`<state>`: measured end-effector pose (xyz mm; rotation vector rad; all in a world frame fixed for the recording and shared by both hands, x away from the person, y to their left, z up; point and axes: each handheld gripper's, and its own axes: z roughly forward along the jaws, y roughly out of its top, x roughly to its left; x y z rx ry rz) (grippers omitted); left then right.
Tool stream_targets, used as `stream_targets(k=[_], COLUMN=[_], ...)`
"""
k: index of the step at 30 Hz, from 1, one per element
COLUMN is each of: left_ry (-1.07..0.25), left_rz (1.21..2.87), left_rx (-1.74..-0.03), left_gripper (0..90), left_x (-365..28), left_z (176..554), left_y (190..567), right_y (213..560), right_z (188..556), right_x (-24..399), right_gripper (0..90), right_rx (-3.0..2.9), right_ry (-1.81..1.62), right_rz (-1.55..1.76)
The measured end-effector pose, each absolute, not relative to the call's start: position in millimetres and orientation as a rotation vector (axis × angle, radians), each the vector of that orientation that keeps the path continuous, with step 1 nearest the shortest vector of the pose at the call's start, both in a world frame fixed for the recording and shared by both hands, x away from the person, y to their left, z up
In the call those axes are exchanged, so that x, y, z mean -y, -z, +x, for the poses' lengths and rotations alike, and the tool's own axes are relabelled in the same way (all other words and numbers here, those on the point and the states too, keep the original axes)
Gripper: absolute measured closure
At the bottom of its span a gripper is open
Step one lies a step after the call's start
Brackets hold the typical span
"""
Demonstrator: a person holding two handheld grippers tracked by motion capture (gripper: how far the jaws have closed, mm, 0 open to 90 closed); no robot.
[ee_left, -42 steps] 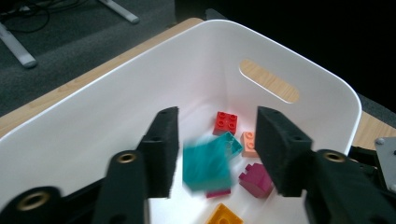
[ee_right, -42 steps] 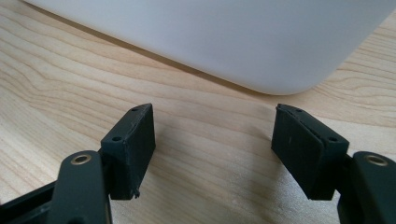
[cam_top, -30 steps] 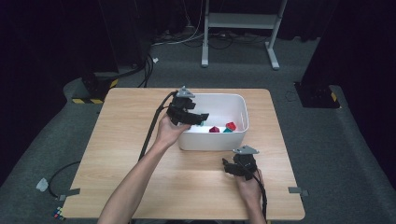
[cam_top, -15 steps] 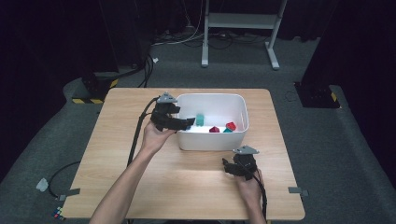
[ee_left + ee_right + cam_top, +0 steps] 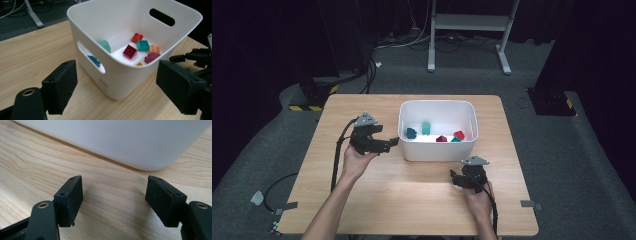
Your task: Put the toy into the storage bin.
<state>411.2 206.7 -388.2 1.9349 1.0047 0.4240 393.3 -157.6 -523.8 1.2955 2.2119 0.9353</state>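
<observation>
Left gripper clear of the bin, blocks inside.

Left gripper (image 5: 388,144) is spread and empty, jaws just opened wider; bin (image 5: 437,150) sits at its 3 o'clock, just beside. Blocks (image 5: 130,51) lie in the bin. Right gripper (image 5: 455,179), spread and empty, has the bin at 11 o'clock. Next is likely another pick.

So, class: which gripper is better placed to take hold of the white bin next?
Probably the left gripper: its open tongs face the white bin close by. The right gripper sits low before it, tongs open on bare table.
</observation>
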Motion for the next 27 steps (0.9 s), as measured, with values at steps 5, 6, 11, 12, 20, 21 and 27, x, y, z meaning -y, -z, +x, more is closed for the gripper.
stream_targets(k=[5,6,11,12,20,21,27], left_ry=[-0.414,-0.416,-0.442,-0.443,-0.481,-0.481,-0.532], left_rz=[1.906,1.904,1.9,1.894,1.893,1.893,1.931], left_rx=[-1.046,-1.051,-1.086,-1.093,-1.127,-1.137,-1.165], left_gripper=[17.7,17.7,17.9,18.1,18.7,18.7,20.0], left_x=[-224,-226,-240,-243,-258,-259,-259], left_z=[394,392,376,373,352,350,347], left_y=[405,407,424,427,449,454,479], right_y=[524,524,524,524,524,524,524], right_z=[393,393,393,393,393,393,393], right_x=[158,158,158,158,157,157,158], right_gripper=[30.1,30.1,30.1,30.1,30.1,30.1,30.2], right_rx=[-2.212,-2.212,-2.212,-2.212,-2.211,-2.212,-2.212], right_ry=[-0.935,-0.936,-0.936,-0.936,-0.935,-0.936,-0.936], right_rz=[1.296,1.296,1.297,1.296,1.297,1.296,1.294])
